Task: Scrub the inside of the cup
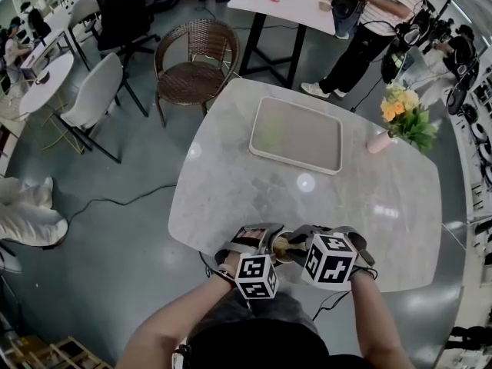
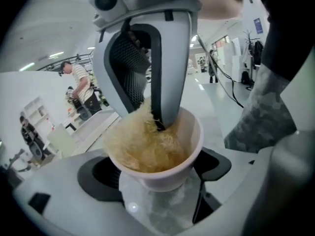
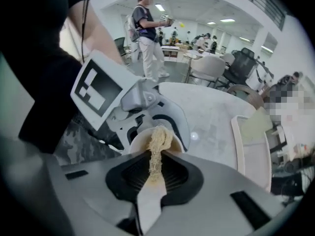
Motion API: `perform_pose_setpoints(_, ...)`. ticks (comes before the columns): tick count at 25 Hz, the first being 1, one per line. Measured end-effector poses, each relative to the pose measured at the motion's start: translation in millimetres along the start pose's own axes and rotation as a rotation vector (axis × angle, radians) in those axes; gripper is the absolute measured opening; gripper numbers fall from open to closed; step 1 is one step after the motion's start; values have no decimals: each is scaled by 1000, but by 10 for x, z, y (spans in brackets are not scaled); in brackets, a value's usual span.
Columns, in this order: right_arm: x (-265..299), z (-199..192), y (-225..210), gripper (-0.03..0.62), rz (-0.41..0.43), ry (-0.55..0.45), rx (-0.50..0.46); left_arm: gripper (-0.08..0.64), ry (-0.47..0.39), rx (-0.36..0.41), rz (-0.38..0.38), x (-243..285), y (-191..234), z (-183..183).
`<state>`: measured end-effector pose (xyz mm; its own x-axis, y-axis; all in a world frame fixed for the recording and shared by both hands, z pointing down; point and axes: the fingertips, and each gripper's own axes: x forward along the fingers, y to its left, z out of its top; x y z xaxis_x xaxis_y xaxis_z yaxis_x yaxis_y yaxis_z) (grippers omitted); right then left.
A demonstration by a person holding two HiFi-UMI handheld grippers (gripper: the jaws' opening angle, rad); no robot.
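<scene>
The left gripper [image 1: 265, 243] clenched the cup [image 2: 170, 178] over the table [image 1: 254, 183] near its edge; the right gripper [image 3: 153, 175] pinched a scrubber [image 3: 157, 141] pushed inside it. The step called for a steady cup and the scrubber twisted round its wall

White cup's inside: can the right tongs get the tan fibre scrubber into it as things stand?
Likely yes. The left tongs hold the white cup, mouth open toward the right tongs, which are shut on the tan fibre scrubber; its fibres already sit inside the cup.
</scene>
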<state>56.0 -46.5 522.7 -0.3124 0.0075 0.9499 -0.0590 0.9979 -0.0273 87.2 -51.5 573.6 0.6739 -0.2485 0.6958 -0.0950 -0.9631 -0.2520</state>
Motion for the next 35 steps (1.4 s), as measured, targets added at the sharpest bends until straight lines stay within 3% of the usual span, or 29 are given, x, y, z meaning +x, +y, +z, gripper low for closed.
perform_pose_setpoints(5,-18,20,-148,60,-76,19,287,431,64,-214,200,-42,92,-53)
perform_pose_setpoints(8,89,-24,-126,60,-58,61,365,431,89,-307,289,-64,85,-30)
perform_pose_setpoints(12,209,-38,-57,60,-27,109,335,431,88,-383,339,-79,63,-3)
perform_pose_setpoints(16,180,69,62,60,53,36,294,431,95,-380,348,-92,52,-60)
perform_pose_setpoints(21,0,141,120,60,75,-27,242,431,89,-400,351,-94,63,-92)
perform_pose_setpoints(27,-247,140,108,60,64,-72,238,431,90,-282,260,-74,14,-100)
perform_pose_setpoints(35,-223,102,146,60,17,-29,190,433,31,97,2,-31,-69,-41)
